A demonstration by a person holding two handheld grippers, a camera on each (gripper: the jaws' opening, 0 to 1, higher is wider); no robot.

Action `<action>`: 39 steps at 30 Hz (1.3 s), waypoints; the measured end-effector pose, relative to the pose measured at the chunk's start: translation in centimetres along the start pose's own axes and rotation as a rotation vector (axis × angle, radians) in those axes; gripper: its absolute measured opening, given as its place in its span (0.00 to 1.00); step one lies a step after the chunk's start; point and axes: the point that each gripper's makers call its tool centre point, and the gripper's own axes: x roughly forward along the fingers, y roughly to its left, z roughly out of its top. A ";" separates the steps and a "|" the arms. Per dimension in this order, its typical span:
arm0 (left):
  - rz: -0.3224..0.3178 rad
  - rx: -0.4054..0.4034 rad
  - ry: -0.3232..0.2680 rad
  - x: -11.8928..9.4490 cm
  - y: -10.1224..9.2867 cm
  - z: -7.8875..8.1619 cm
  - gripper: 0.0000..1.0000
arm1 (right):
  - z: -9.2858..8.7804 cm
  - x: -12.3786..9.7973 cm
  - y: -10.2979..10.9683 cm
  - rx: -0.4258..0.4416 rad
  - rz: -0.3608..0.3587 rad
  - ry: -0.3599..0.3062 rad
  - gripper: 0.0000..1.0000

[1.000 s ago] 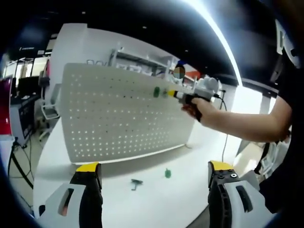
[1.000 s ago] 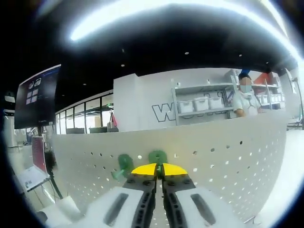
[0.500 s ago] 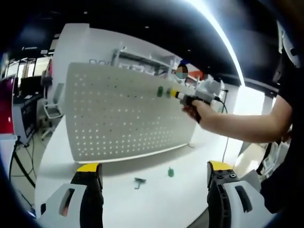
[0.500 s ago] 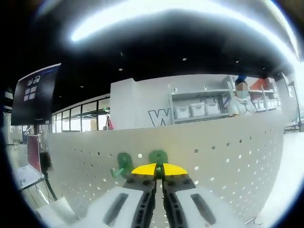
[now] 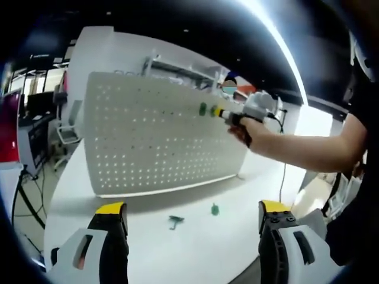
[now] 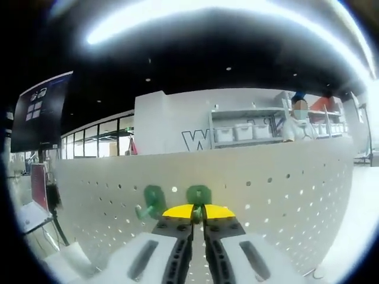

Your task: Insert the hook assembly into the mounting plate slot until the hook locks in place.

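A white pegboard mounting plate [image 5: 154, 142] stands upright on the white table [image 5: 195, 248]. In the right gripper view my right gripper [image 6: 198, 210] is shut on a green hook [image 6: 198, 194] pressed against the plate [image 6: 278, 189]. A second green hook [image 6: 152, 200] hangs on the plate just to its left. From the left gripper view the right gripper [image 5: 222, 113] and a person's hand reach the plate near its top, beside a green hook [image 5: 203, 109]. My left gripper [image 5: 192, 220] is open above the table. Two loose hooks, a dark teal hook [image 5: 174, 221] and a green hook [image 5: 214, 209], lie on the table.
A person's forearm [image 5: 302, 154] stretches across the right side of the left gripper view. Shelves with white bins [image 6: 249, 131] and another person stand behind the plate. A chair [image 5: 64, 133] and a screen stand off the table's left end.
Both views have shifted slightly with the hands. The right gripper stays shut on the green hook against the plate, and the left gripper stays open above the table.
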 end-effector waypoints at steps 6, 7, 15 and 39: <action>0.011 -0.009 0.024 -0.1 0.1 -0.8 0.93 | 1.0 -0.4 -0.3 0.004 0.032 -0.002 0.08; 0.010 -0.008 0.027 0.0 0.0 -0.8 0.93 | 1.3 -0.6 -0.3 0.005 0.038 -0.004 0.08; -0.006 -0.014 0.026 0.0 -0.3 -0.9 0.92 | 3.5 -1.4 0.5 -0.059 0.089 -0.036 0.13; 0.051 -0.047 0.053 -2.8 0.9 -3.7 0.92 | 6.9 -7.7 3.9 -0.183 0.246 -0.069 0.15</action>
